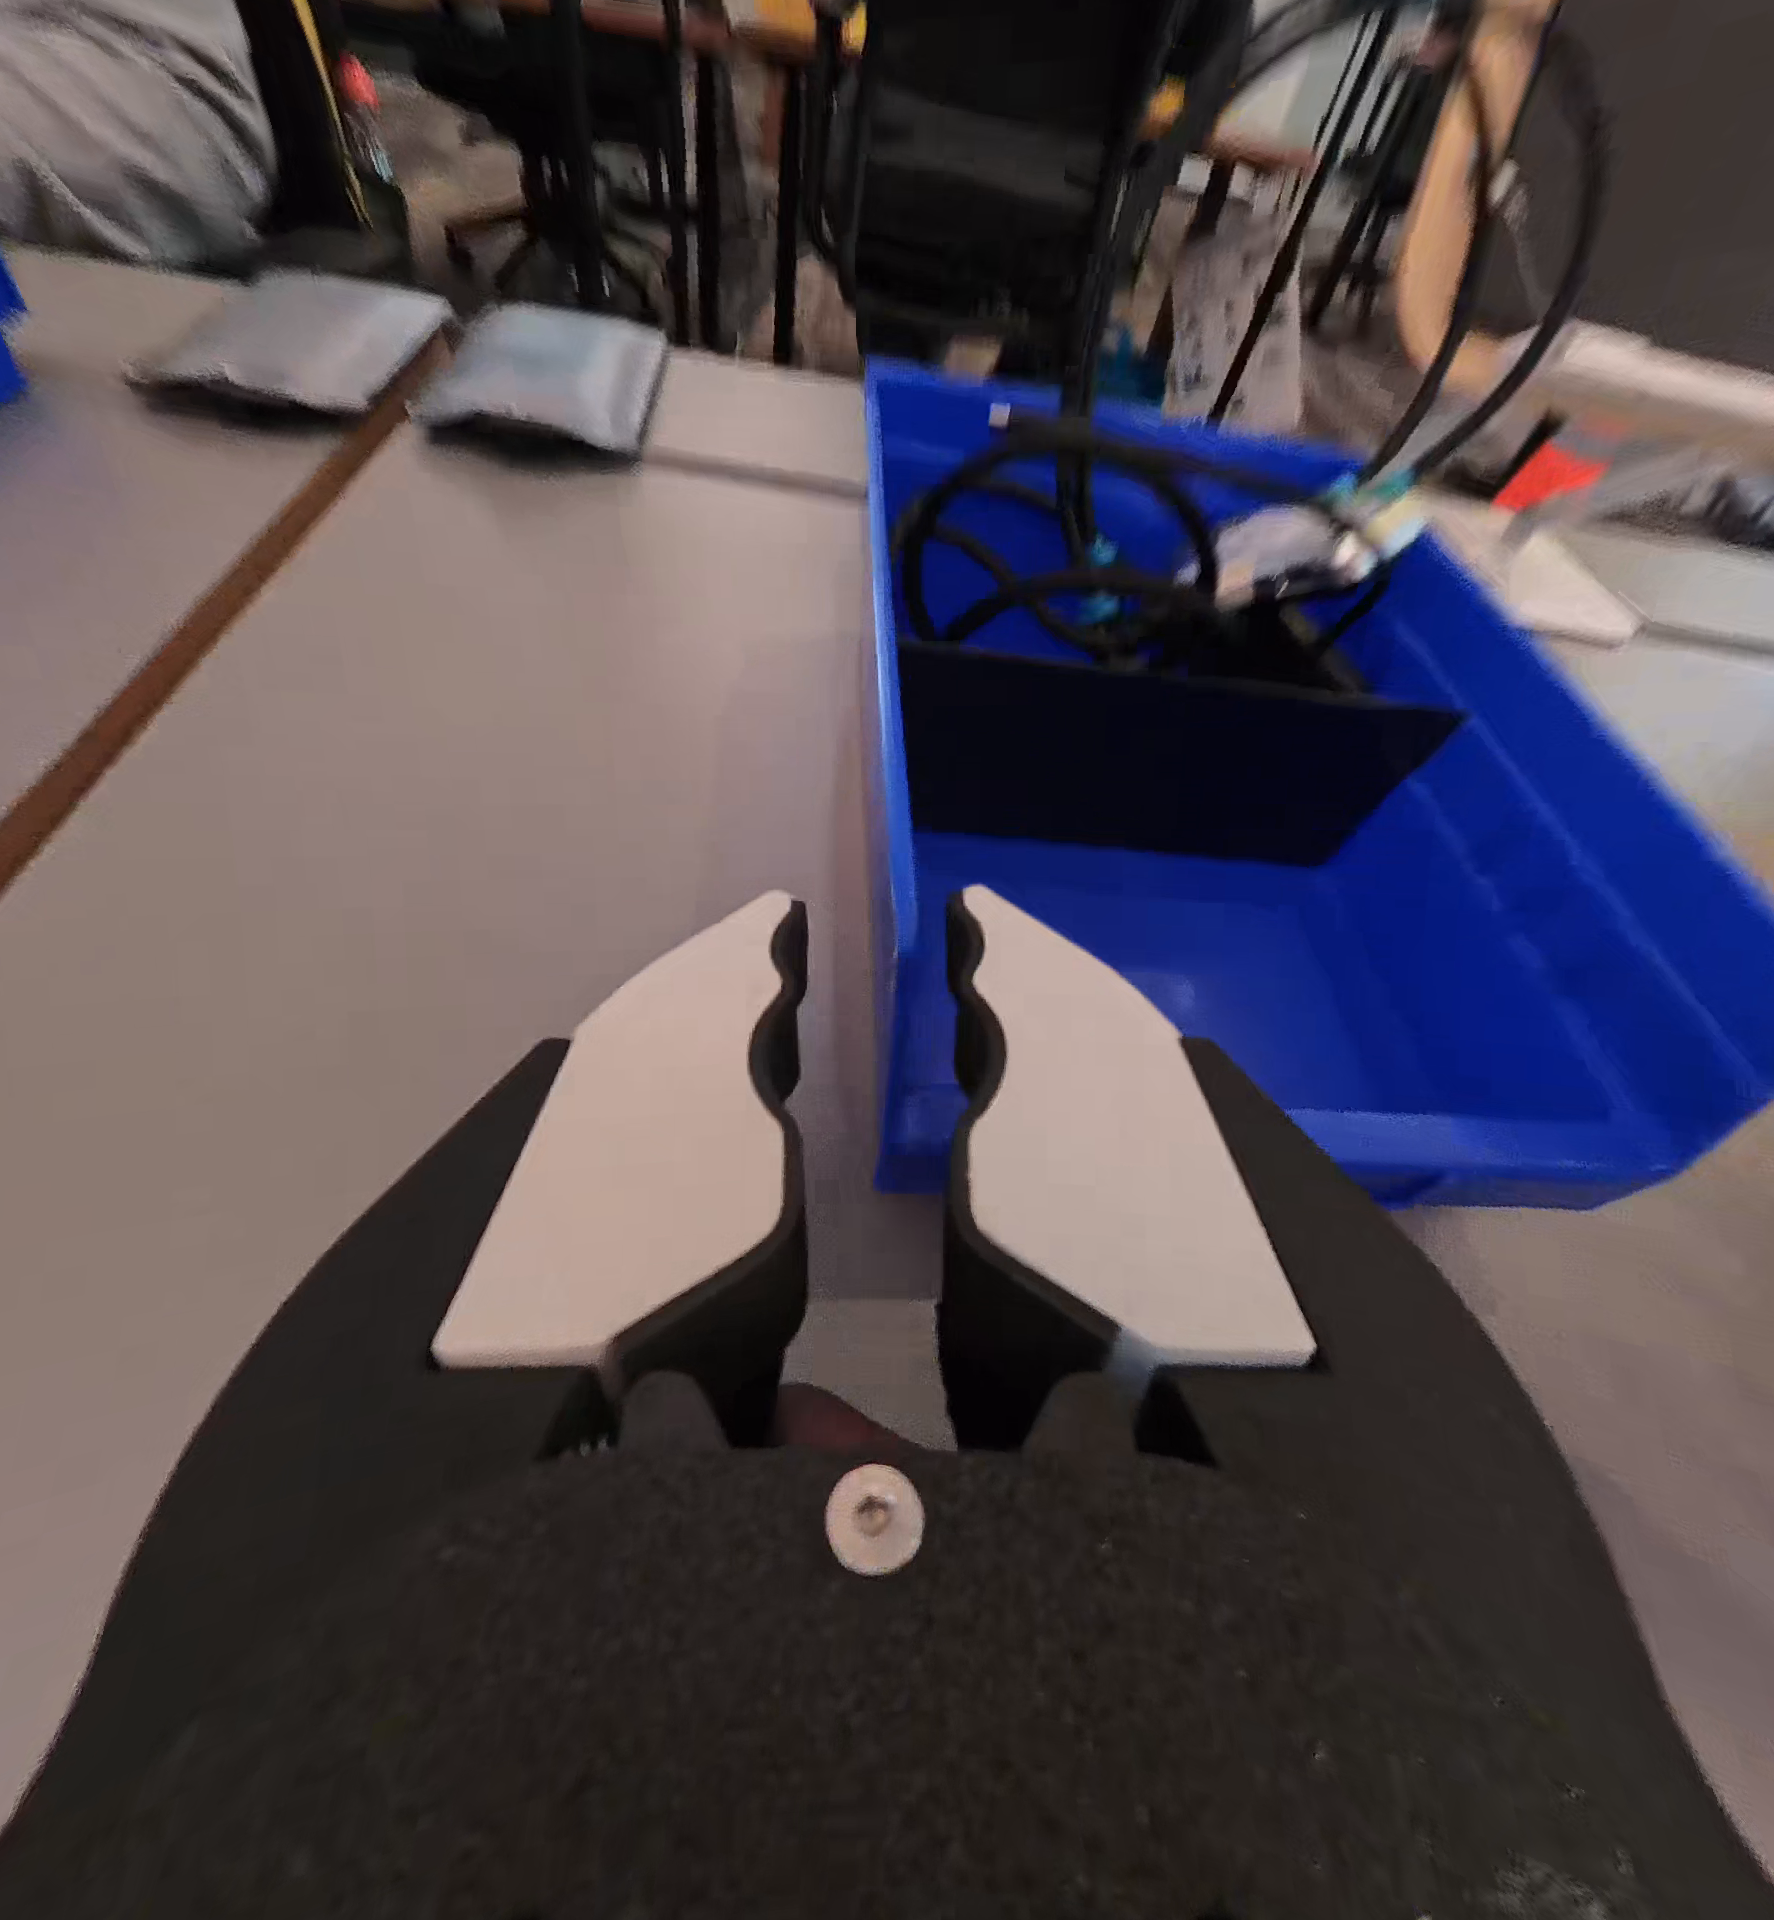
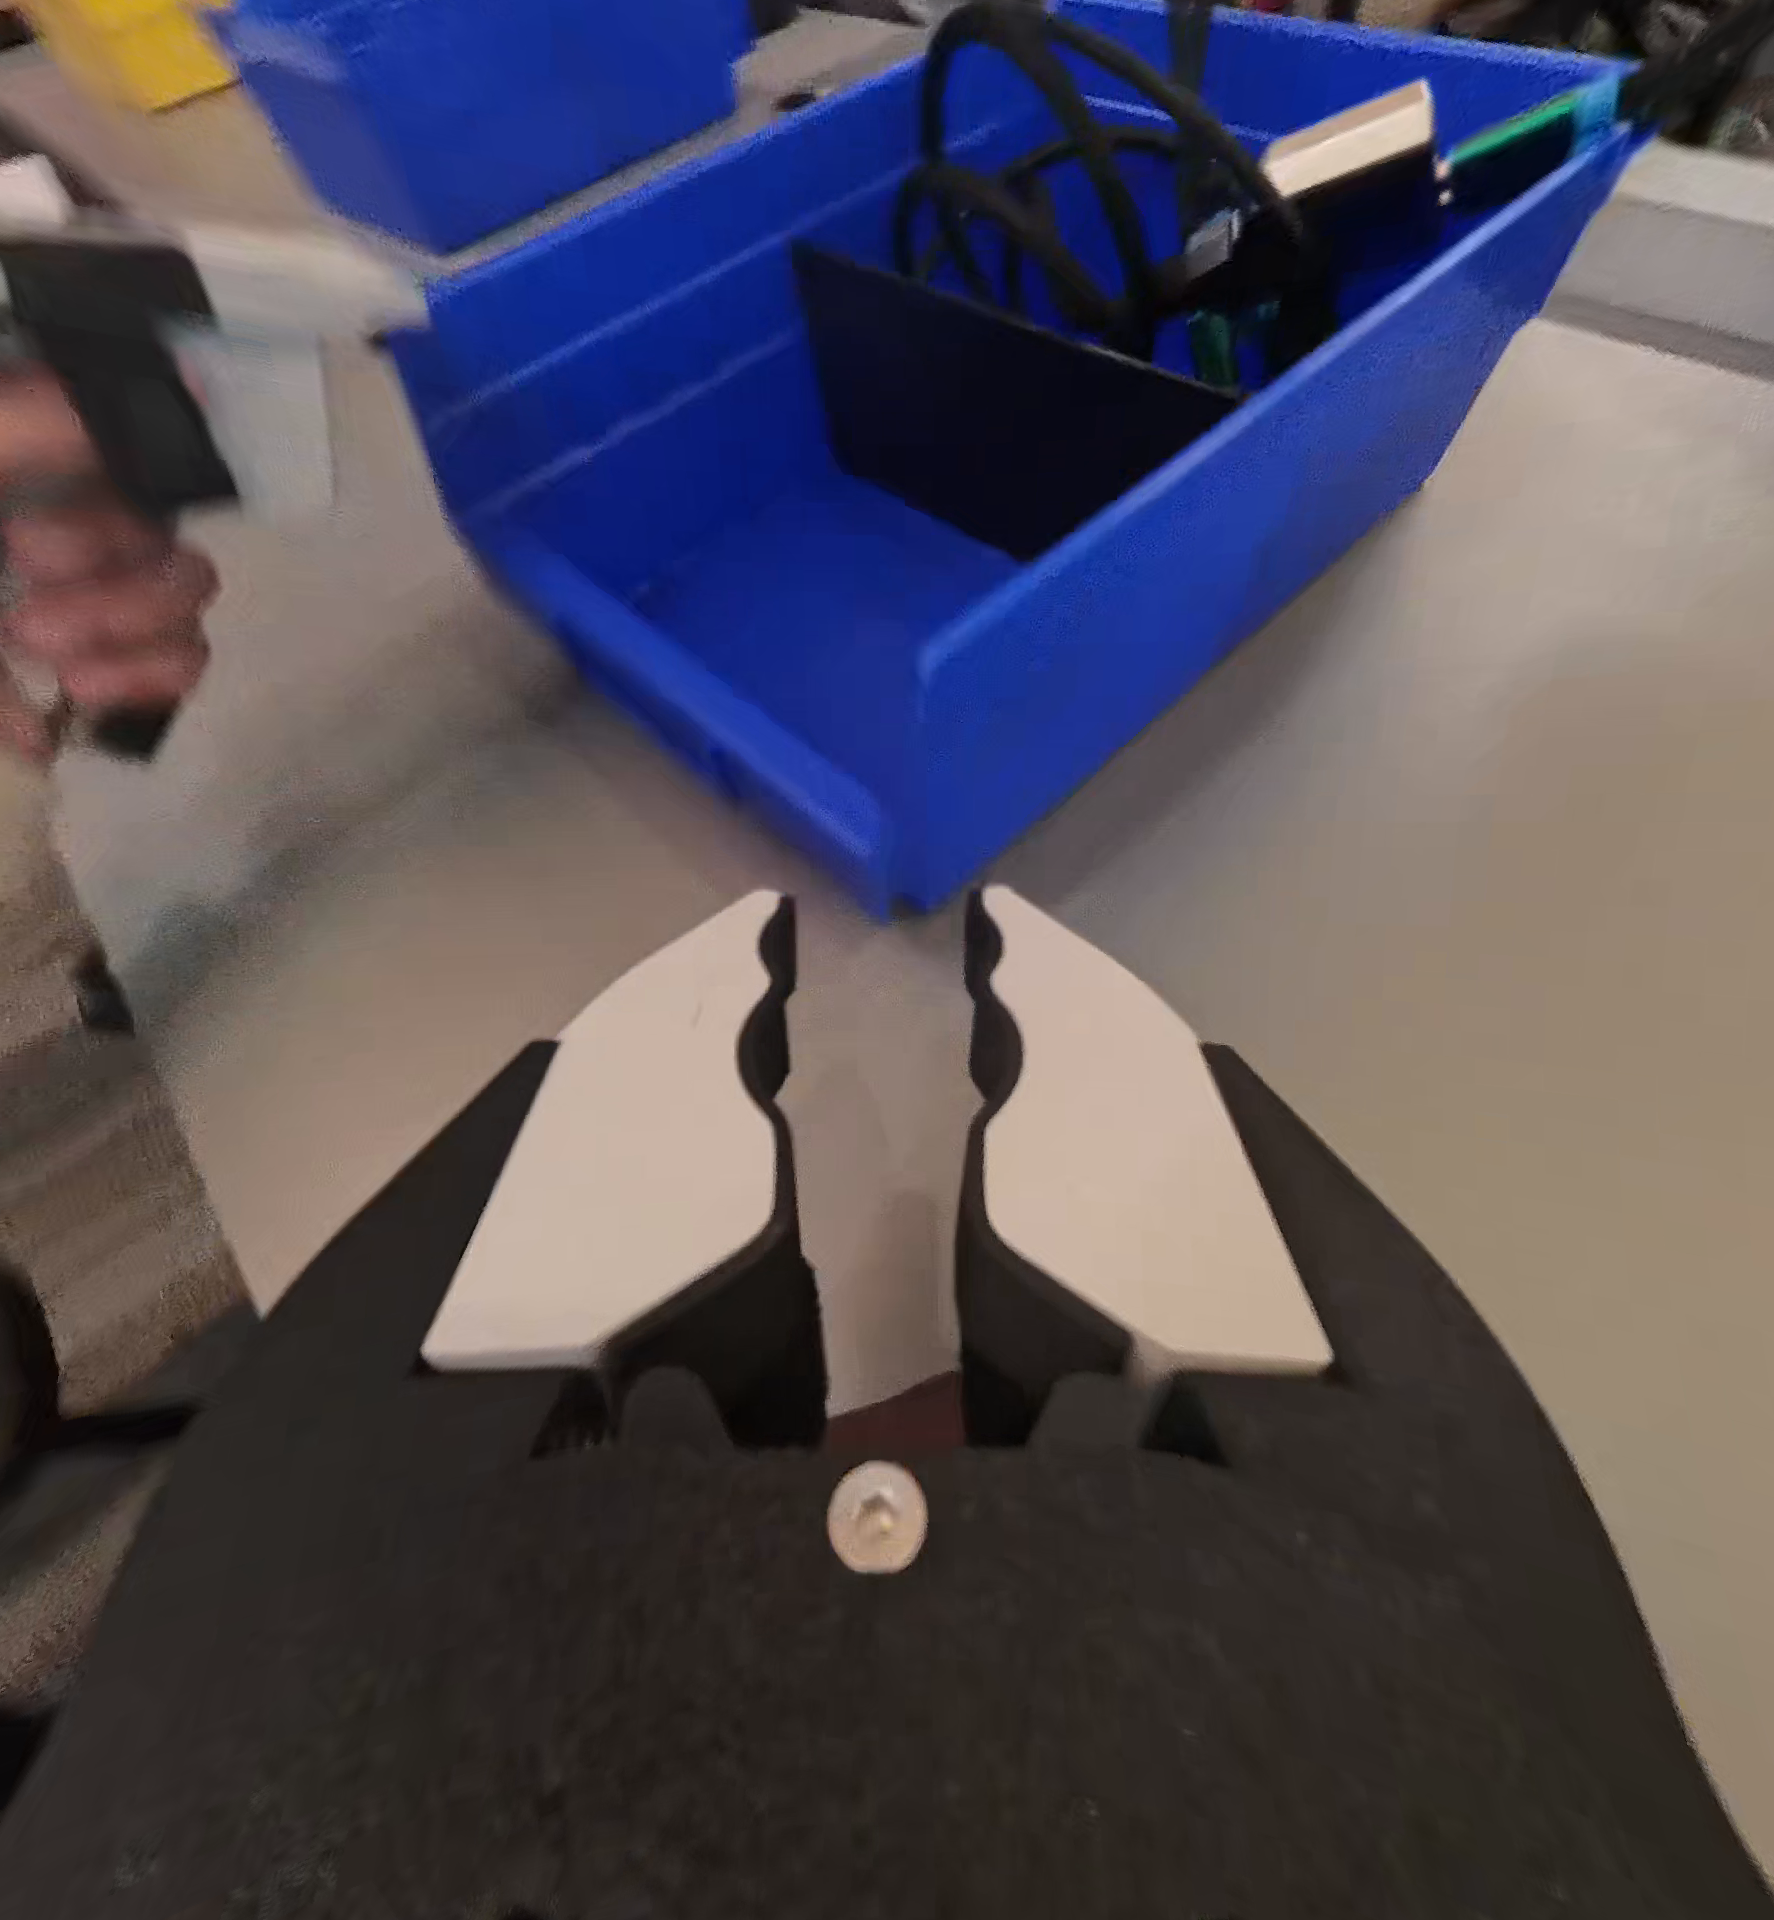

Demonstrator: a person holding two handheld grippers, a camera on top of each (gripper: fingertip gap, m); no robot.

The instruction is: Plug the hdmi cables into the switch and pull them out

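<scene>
Blue bin [image 2: 1018, 665] on desk [image 2: 1434, 831]: HDMI cables [image 2: 1018, 197] coiled behind its divider, contained. Left tongs [image 1: 876, 925] and right tongs [image 2: 878, 920], short of bin, slightly parted, empty.

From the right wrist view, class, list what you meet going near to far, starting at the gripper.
Open right gripper → bare grey table → empty front compartment of the blue plastic bin → black divider panel → coiled black cables.
</scene>
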